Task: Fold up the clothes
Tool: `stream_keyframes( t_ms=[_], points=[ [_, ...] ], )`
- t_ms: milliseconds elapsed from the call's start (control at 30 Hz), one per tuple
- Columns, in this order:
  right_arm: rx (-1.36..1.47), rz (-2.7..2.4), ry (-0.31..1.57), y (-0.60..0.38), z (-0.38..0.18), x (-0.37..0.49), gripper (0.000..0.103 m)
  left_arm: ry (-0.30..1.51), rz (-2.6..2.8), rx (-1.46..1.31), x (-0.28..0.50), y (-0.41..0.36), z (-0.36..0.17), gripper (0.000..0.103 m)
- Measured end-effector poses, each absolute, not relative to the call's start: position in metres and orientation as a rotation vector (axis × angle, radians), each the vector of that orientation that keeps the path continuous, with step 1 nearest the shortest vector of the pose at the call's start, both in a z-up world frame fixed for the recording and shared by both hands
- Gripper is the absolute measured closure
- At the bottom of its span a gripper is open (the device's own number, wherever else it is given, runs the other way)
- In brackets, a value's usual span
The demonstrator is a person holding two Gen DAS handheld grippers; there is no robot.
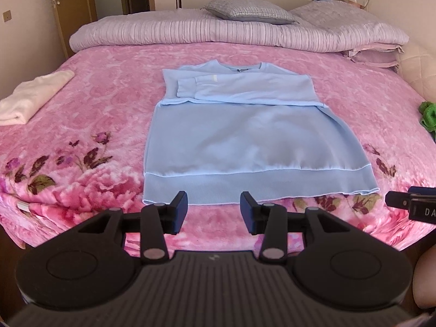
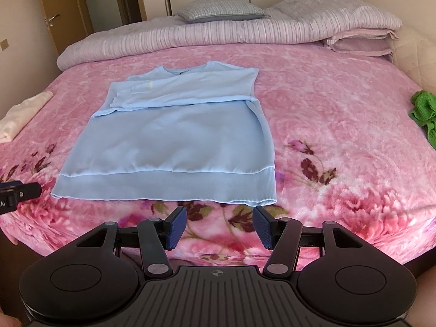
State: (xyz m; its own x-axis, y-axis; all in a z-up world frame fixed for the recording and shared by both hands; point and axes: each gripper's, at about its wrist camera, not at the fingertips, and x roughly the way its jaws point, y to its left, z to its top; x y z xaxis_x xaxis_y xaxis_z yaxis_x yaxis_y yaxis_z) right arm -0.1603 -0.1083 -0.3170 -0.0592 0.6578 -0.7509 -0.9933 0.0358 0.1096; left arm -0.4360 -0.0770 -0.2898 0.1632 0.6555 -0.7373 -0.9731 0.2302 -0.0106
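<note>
I see the light blue sweatshirt (image 1: 237, 133) lying flat in the middle of the pink floral blanket (image 1: 362, 103), sleeves folded across its chest, ribbed hem nearest me. My left gripper (image 1: 214, 212) hangs just short of that hem, jaws apart and empty. My right gripper (image 2: 219, 227) is near the hem's right corner, also spread with nothing between. A folded cream garment (image 1: 32, 96) lies far left, a green knit (image 2: 423, 114) far right.
</note>
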Motion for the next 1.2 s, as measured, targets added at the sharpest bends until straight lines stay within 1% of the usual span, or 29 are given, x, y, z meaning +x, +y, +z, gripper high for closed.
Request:
stream_keyframes(
  t_ms=[167, 267, 367, 533, 700, 933, 967, 1033, 1100, 1200],
  points=[
    [-0.53, 1.482, 0.821, -0.104, -0.332, -0.141, 0.045, 0.576, 1.174, -0.696, -0.473, -0.066, -0.318, 0.065],
    [-0.48, 1.478, 0.916, -0.098, -0.351, -0.117, 0.046, 0.507, 1.178, -0.794, -0.505, -0.048, -0.335, 0.066],
    [-0.403, 1.479, 1.029, -0.089, -0.37, -0.088, 0.046, 0.483, 1.219, -0.848, -0.531, -0.022, -0.349, 0.068],
    [-0.276, 1.48, 1.108, -0.07, -0.384, -0.057, 0.046, 0.444, 1.232, -0.955, -0.558, 0.028, -0.375, 0.068],
    [-0.181, 1.452, 1.177, -0.047, -0.398, -0.031, 0.046, 0.409, 1.23, -1.057, -0.573, 0.063, -0.404, 0.069],
    [0.006, 1.409, 1.302, -0.021, -0.424, -0.003, 0.046, 0.253, 1.112, -1.187, -0.586, 0.08, -0.427, 0.069],
    [0.026, 1.409, 1.316, -0.017, -0.427, -0.001, 0.047, 0.23, 1.089, -1.206, -0.588, 0.082, -0.43, 0.069],
    [0.06, 1.414, 1.339, -0.011, -0.433, 0.003, 0.052, 0.189, 1.045, -1.245, -0.593, 0.085, -0.436, 0.069],
    [0.075, 1.432, 1.363, -0.005, -0.437, 0.004, 0.062, 0.156, 1.001, -1.275, -0.598, 0.086, -0.441, 0.069],
    [0.098, 1.472, 1.415, 0.001, -0.444, 0.004, 0.065, 0.13, 0.943, -1.303, -0.605, 0.083, -0.447, 0.07]
  ],
)
